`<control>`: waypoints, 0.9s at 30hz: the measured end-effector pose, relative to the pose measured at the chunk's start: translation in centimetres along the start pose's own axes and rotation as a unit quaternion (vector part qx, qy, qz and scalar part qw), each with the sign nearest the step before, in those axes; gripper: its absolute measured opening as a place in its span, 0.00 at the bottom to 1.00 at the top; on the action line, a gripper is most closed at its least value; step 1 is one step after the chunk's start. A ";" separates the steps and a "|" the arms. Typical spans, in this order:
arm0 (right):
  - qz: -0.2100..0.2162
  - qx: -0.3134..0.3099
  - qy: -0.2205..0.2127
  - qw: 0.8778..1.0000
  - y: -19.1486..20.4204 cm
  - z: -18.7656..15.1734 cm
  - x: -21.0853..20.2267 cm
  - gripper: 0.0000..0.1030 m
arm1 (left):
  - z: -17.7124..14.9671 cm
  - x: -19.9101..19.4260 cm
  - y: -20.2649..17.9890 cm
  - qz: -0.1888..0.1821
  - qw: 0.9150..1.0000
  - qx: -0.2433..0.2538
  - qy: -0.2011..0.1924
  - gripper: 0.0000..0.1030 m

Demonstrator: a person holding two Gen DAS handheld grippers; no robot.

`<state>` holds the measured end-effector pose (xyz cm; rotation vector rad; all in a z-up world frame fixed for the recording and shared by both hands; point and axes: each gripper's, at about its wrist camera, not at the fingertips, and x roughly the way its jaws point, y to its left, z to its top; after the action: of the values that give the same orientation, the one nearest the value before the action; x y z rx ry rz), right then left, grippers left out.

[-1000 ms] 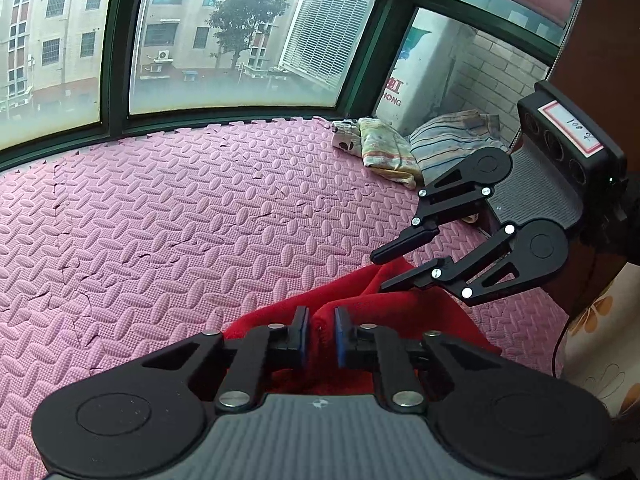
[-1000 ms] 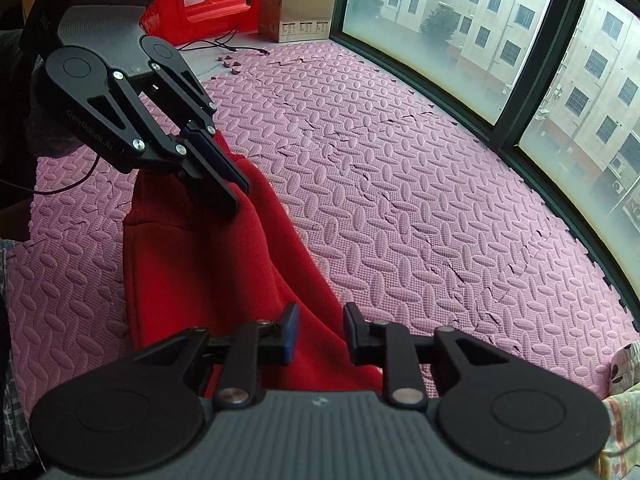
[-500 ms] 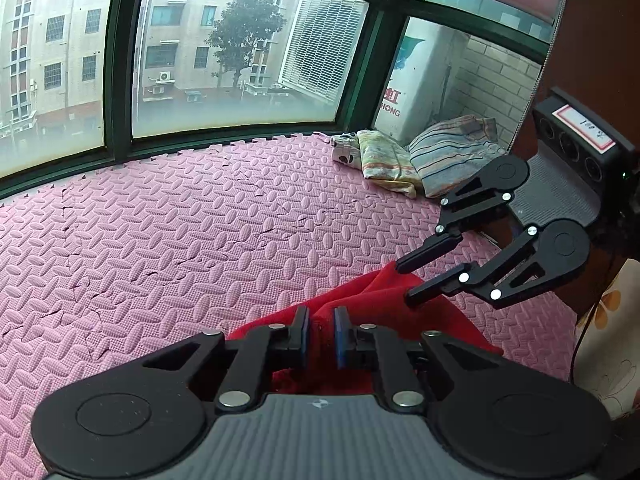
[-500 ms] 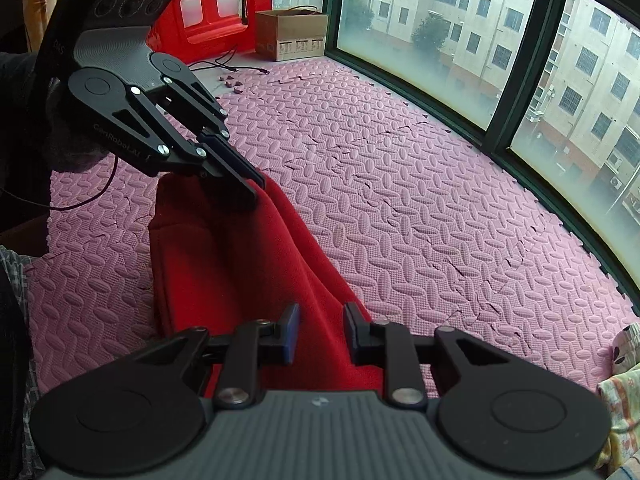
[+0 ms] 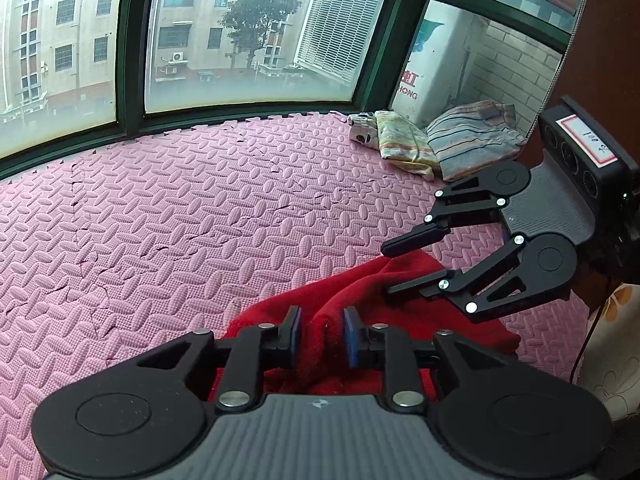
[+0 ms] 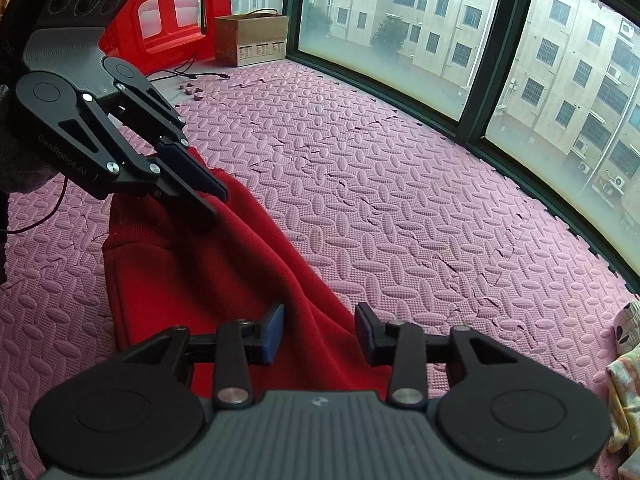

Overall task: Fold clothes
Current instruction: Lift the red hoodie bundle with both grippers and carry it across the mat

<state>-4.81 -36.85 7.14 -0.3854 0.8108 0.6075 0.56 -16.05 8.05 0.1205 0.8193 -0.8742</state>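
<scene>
A red garment (image 6: 192,276) lies bunched on the pink foam mat (image 6: 400,200); it also shows in the left wrist view (image 5: 360,292). My left gripper (image 5: 322,338) has its jaws parted, with a fold of the red cloth standing loosely between the pads. In the right wrist view it (image 6: 218,200) hovers over the garment's far edge. My right gripper (image 6: 320,334) is open wide, with the red cloth lying between its fingers. In the left wrist view it (image 5: 390,270) is open above the garment's right end.
Folded clothes (image 5: 404,144) and a striped pile (image 5: 476,140) lie at the mat's far corner by the window (image 5: 248,32). A cardboard box (image 6: 252,40) and a red plastic barrier (image 6: 168,12) stand beyond the mat. A black cable (image 6: 180,72) lies near the box.
Both grippers have opened: the left let go of the red fold it was pinching, and the right jaws spread wider. The garment has sagged onto the mat.
</scene>
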 end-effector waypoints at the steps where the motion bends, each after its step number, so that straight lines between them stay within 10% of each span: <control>1: 0.000 0.004 -0.002 1.000 0.0 0.0 -0.1 0.36 | 0.0 0.1 0.1 0.003 1.000 -0.002 0.003 0.25; 27: -0.083 0.160 -0.043 0.983 0.5 -1.3 -0.6 0.42 | 0.1 0.3 1.6 0.004 0.998 -0.059 0.012 0.45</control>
<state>-6.17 -37.39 6.73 -0.1300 0.7699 0.3270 1.87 -15.21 7.59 0.0308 0.8909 -0.8164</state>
